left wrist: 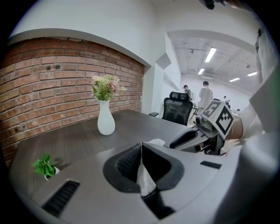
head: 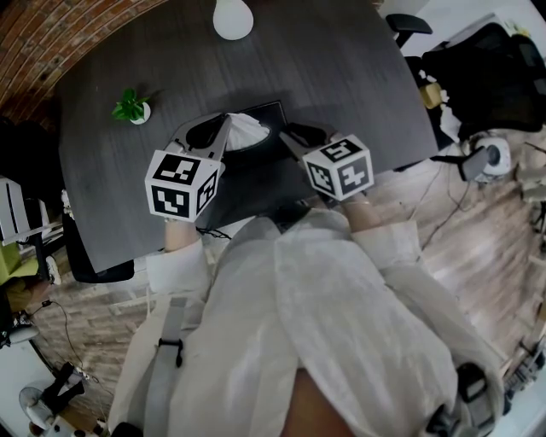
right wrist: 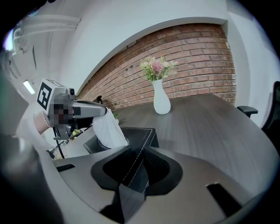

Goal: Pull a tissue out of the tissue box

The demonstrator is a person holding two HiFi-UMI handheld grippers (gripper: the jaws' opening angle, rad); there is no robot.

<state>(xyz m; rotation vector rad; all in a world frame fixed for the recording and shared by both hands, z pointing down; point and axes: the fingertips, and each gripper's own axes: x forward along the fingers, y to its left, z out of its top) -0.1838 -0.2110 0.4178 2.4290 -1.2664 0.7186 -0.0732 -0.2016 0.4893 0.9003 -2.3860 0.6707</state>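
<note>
potted plant [head: 130, 107]: small; toward the table's [head: 341, 77] left edge
left gripper [head: 223, 128]: jaws pressed together, pinching the white tissue [head: 246, 128] above the box's opening
tissue box [head: 275, 111]: black; middle of the table's near edge
right gripper [head: 294, 136]: jaws clamped on the box's corner
vase [head: 233, 17]: white; far edge

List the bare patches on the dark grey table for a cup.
Free: the stretch between the white vase and the black tissue box, and the right side of the table. Crowded: the near edge, where left gripper and right gripper crowd the box.
</note>
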